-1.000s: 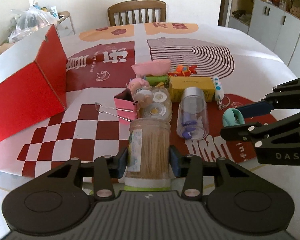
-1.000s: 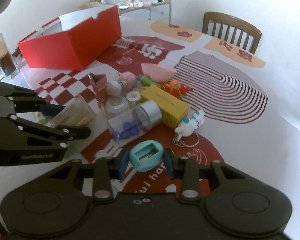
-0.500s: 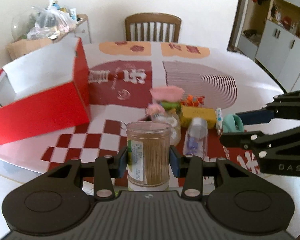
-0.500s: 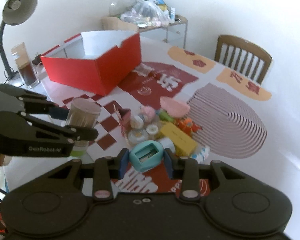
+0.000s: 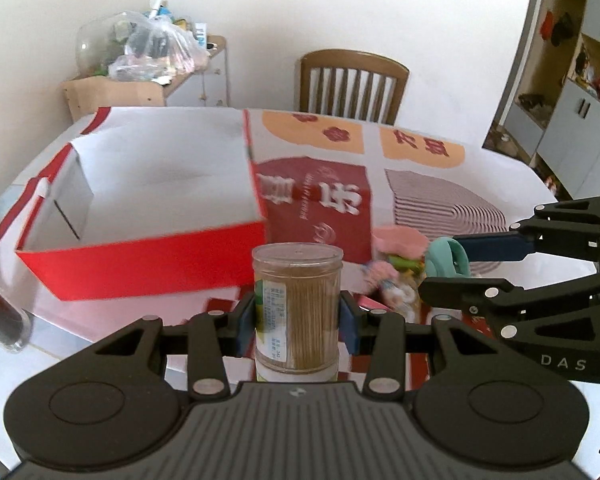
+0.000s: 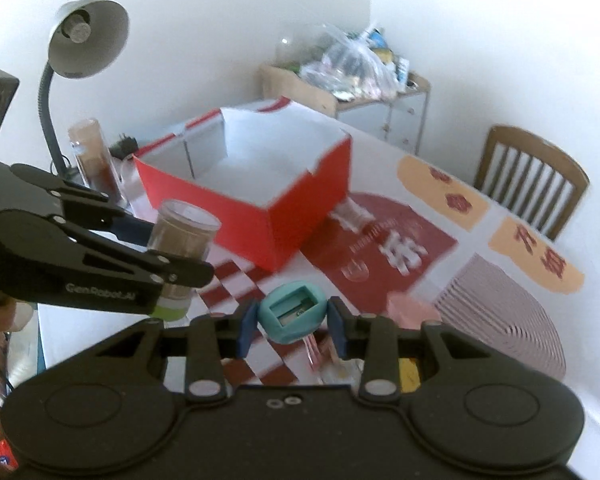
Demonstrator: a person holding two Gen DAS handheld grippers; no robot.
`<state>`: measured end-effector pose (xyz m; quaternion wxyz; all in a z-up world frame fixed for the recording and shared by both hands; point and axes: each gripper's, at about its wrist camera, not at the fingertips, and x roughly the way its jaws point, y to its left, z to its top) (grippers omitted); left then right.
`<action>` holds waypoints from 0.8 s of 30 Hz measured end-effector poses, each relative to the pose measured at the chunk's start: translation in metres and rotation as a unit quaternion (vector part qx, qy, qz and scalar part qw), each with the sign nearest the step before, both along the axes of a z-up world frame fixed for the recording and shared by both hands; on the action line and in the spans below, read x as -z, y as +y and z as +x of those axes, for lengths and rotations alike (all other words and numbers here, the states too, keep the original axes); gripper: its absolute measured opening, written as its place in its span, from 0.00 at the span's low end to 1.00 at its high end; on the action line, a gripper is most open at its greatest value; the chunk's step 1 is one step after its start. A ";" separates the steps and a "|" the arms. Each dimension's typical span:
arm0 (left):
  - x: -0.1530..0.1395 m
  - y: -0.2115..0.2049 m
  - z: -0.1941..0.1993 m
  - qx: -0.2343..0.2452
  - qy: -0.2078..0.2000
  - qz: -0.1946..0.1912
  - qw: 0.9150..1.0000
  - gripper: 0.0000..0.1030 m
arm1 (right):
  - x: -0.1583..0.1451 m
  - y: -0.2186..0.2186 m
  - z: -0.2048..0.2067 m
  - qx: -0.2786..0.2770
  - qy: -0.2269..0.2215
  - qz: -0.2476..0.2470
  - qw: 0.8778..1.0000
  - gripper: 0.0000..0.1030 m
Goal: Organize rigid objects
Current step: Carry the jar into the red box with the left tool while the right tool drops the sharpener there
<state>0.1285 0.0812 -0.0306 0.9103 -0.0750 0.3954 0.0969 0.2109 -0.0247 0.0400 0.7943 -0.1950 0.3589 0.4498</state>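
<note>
Grippers both angle down over the table (image 5: 480, 160), side by side. My left gripper (image 5: 298, 316) pinches an upright toothpick jar (image 5: 298, 304) between its pads, clear of the cloth. My right gripper (image 6: 292, 320) clamps a teal pencil sharpener (image 6: 292, 314). Ahead sits an open red box (image 6: 300, 216), white inside, on the red-and-white patterned cloth (image 6: 400, 248). I see a wooden chair (image 5: 352, 84) behind the table and a grey desk lamp (image 6: 84, 40) at its left edge.
</note>
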 end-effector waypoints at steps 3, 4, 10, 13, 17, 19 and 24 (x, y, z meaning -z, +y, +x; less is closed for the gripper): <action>-0.008 0.024 0.000 -0.002 -0.005 0.002 1.000 0.40 | -0.003 0.025 0.003 0.005 -0.005 0.000 1.000 0.36; -0.012 0.034 0.001 -0.002 -0.007 0.003 1.000 0.40 | -0.004 0.033 0.004 0.008 -0.007 0.001 1.000 0.36; -0.029 0.084 0.013 -0.011 -0.020 0.011 1.000 0.40 | -0.008 0.089 0.013 0.018 -0.007 0.006 1.000 0.36; -0.034 0.110 0.026 -0.019 -0.021 0.021 0.999 0.40 | -0.004 0.120 0.017 0.021 -0.014 0.002 1.000 0.36; -0.033 0.142 0.047 -0.031 -0.012 0.026 0.999 0.40 | 0.007 0.150 0.027 0.029 -0.019 -0.010 0.999 0.36; -0.027 0.156 0.059 -0.034 -0.003 0.029 0.999 0.40 | 0.017 0.165 0.034 0.036 -0.027 -0.022 0.999 0.36; -0.004 0.182 0.088 -0.029 0.029 0.024 0.999 0.40 | 0.041 0.192 0.050 0.049 -0.017 -0.045 0.998 0.36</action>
